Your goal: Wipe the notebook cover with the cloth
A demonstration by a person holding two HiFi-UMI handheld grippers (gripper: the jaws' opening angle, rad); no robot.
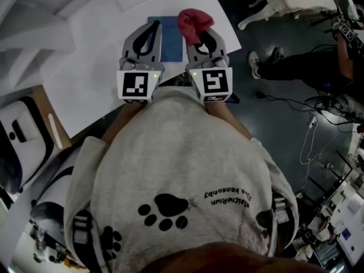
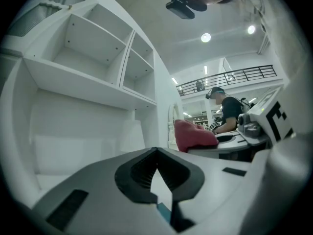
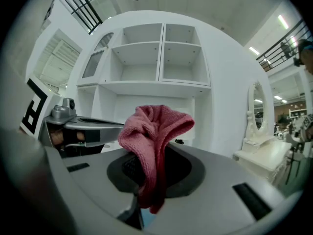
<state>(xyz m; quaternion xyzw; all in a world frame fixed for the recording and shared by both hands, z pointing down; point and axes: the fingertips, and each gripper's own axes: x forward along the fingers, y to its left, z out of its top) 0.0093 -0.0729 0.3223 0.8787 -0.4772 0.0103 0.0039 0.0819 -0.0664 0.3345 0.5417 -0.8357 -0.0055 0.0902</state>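
Observation:
A blue notebook (image 1: 170, 45) lies on the white table (image 1: 91, 67), partly hidden behind both grippers, which are held side by side above it. My right gripper (image 1: 200, 34) is shut on a pink-red cloth (image 1: 193, 21), which bunches up above the jaws. In the right gripper view the cloth (image 3: 154, 131) hangs through the closed jaws of that gripper (image 3: 149, 168). My left gripper (image 1: 153, 27) is shut with nothing in it; its tips meet in the left gripper view (image 2: 156, 153), where the cloth (image 2: 193, 135) shows to the right. A sliver of notebook (image 2: 164, 210) shows below.
A white shelf unit (image 3: 161, 58) stands beyond the table, with a white mirror stand (image 3: 254, 126) to its right. Another person (image 1: 307, 67) sits on the floor at the right, near cables (image 1: 313, 135). A white device (image 1: 17, 135) sits at the left.

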